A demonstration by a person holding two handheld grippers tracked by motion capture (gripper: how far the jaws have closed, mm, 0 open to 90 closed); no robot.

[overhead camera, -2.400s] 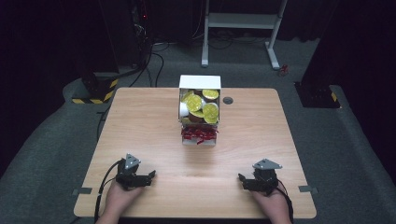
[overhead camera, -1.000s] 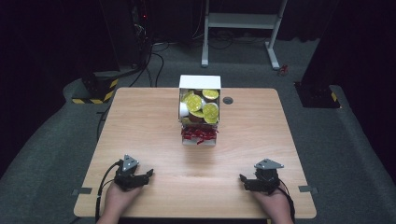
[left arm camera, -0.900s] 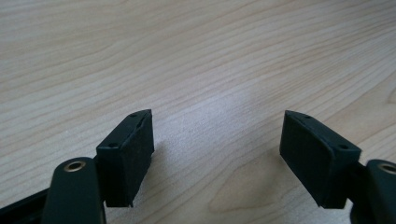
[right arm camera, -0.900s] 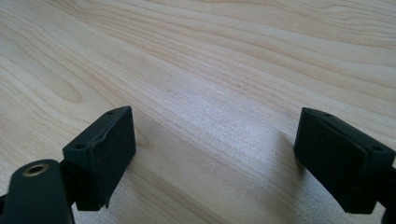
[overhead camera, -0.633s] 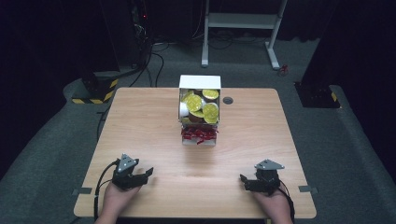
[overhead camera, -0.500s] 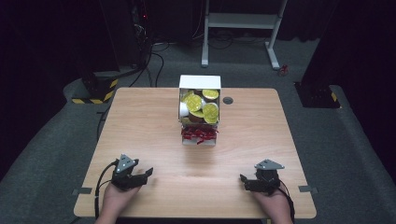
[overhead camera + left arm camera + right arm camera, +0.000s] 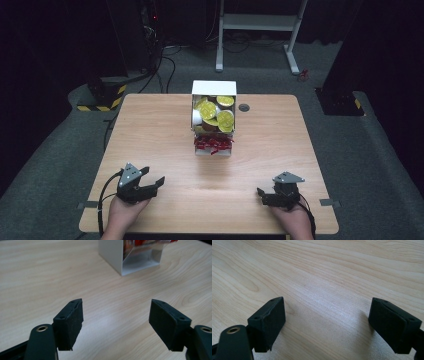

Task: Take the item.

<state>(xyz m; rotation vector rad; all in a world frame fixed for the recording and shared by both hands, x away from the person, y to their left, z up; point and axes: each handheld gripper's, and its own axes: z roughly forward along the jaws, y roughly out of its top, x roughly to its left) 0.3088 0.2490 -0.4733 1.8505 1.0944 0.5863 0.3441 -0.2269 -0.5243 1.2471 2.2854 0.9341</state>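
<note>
Left gripper (image 7: 150, 186): held at the near left corner of the table (image 7: 150, 125), raised a little off the wood, jaws pointing toward the middle of the table. In the left gripper view (image 7: 116, 323) the jaws stand apart with bare wood between them. They have just been closing somewhat, with nothing between the pads, and they touch nothing.

Right gripper (image 7: 265, 196): held at the near right corner, low over the table, jaws pointing toward the left across the near edge. In the right gripper view (image 7: 327, 323) the jaws stand wide, again with bare wood in the gap. It holds nothing; whether the jaw tips rest on the surface cannot be told.

The box (image 7: 214, 117): a white, open-topped box, standing at the middle of the table toward the far side, well apart from both grippers. Its long axis runs from the near side to the far side of the table. The far part holds round yellow-topped items (image 7: 225, 119) packed together; the near end holds red items (image 7: 212, 144). In the left gripper view the near corner of the box (image 7: 112, 255) shows ahead of the jaws and to the right. A small dark round fitting (image 7: 244, 107) sits in the tabletop just right of the box.
</note>
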